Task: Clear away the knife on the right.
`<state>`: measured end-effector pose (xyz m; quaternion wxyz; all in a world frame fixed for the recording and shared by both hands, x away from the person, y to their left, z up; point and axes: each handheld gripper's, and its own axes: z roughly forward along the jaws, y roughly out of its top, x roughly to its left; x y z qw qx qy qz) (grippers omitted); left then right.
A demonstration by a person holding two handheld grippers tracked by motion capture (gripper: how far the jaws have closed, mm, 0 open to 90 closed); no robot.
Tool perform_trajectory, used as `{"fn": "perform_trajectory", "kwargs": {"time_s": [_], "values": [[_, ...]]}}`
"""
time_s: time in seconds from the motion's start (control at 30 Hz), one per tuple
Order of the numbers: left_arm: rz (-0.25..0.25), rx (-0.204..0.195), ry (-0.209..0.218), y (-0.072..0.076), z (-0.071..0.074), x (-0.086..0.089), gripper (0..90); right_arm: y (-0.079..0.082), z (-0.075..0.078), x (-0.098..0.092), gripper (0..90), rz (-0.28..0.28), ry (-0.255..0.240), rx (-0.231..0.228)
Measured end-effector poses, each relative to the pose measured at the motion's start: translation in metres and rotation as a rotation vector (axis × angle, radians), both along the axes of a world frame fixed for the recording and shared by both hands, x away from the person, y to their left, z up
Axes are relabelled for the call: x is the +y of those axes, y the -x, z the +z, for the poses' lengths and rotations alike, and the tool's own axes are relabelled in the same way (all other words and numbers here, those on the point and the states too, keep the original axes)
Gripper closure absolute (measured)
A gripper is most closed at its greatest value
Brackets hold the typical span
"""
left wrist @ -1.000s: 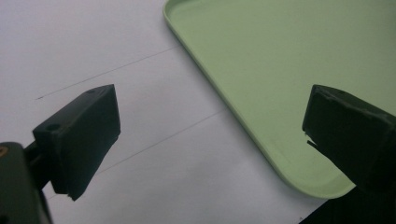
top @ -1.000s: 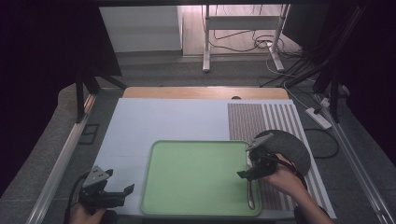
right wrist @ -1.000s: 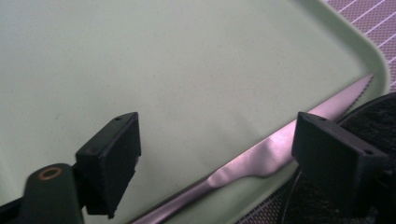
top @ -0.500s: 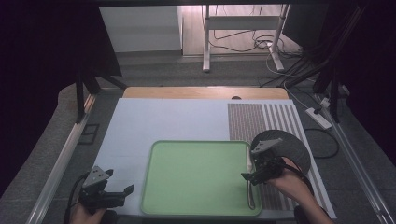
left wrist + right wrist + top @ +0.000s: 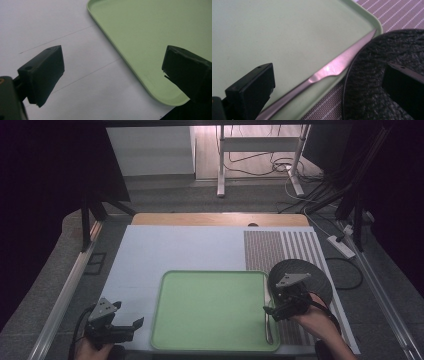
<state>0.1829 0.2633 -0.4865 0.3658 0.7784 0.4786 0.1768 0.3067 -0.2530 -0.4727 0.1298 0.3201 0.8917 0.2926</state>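
The right gripper (image 5: 270,312) has drawn back a little toward the near edge, its jaws having just been opening off the knife (image 5: 267,322) (lying along the tray's (image 5: 210,312) right rim), nothing pressed between them.

Striped placemat (image 5: 280,251), white table cover (image 5: 185,252), floor cables (image 5: 260,167)

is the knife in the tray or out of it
In. The knife lies flat along the right inner edge of the green tray, beside the dark mat. The right tool is open, not gripping it.
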Motion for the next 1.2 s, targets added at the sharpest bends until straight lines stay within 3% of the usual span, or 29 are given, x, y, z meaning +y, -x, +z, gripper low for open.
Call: {"fn": "perform_trajectory", "kwargs": {"time_s": [0.4,0.7,1.2], "values": [[0.001,0.001,-0.001,0.000,0.000,-0.001,5.2,0.007,0.000,-0.022,0.0,-0.058,-0.060,-0.001],[0.001,0.000,-0.001,0.000,0.000,0.000,5.2,0.011,-0.002,-0.031,0.0,-0.086,-0.079,0.004],[0.001,0.003,-0.005,0.000,0.000,0.000,5.2,0.022,0.001,-0.052,0.0,-0.170,-0.130,-0.030]]}}
